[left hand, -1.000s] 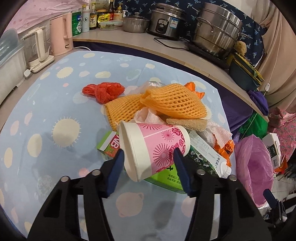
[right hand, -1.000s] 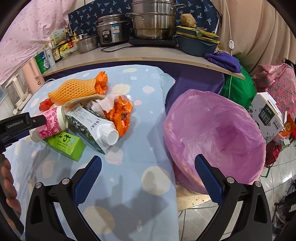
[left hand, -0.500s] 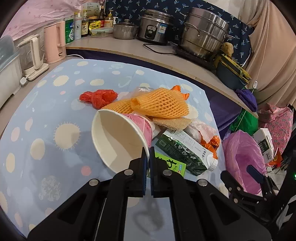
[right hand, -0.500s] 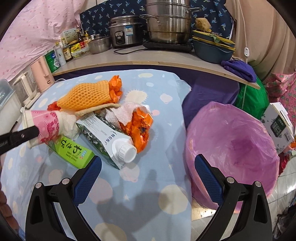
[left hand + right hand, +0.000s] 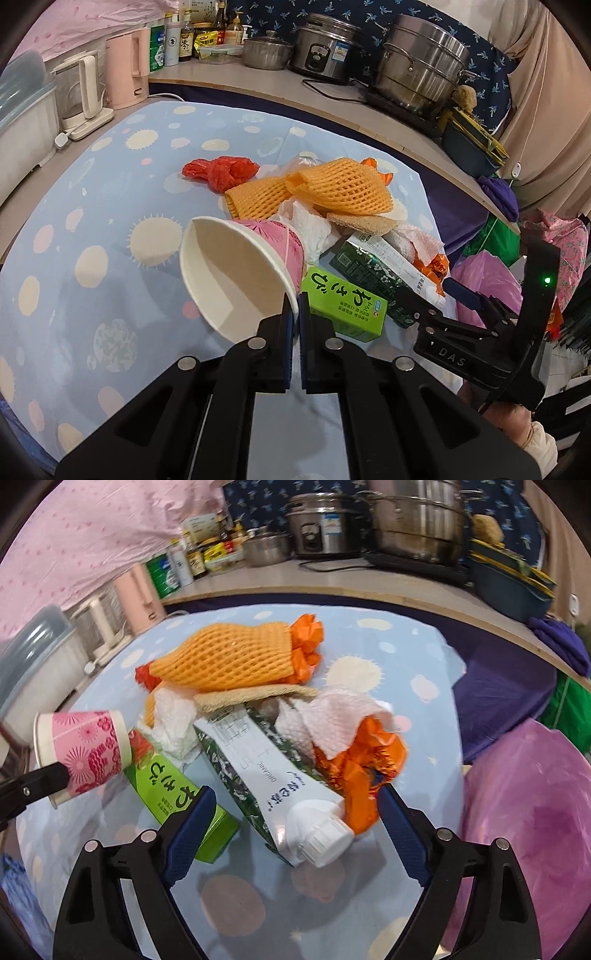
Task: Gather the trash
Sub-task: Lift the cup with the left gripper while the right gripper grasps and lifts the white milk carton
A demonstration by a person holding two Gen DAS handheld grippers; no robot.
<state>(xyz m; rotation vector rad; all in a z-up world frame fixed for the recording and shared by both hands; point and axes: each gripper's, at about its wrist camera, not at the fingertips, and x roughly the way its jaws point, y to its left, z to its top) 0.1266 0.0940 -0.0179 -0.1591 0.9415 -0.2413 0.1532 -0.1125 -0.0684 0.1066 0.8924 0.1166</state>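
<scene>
Left gripper [image 5: 294, 314] is clamped on the pink paper cup's [image 5: 236, 273] rim, lifting it from the trash pile near the table's right edge, while right gripper [image 5: 291, 812], jaws closing, straddles the untouched carton [image 5: 273, 786] for pickup

A table covered by a pale blue cloth [image 5: 110, 206] printed with cream suns and dots carries a heap of trash near its right edge: a red plastic bag [image 5: 221, 171], orange foam fruit netting [image 5: 343, 186], crumpled white paper towel [image 5: 332, 720], a crumpled orange wrapper [image 5: 354, 768], a dark green carton with a white screw cap [image 5: 266, 775] and a light green box [image 5: 177, 794] (the two lie side by side, touching).
</scene>
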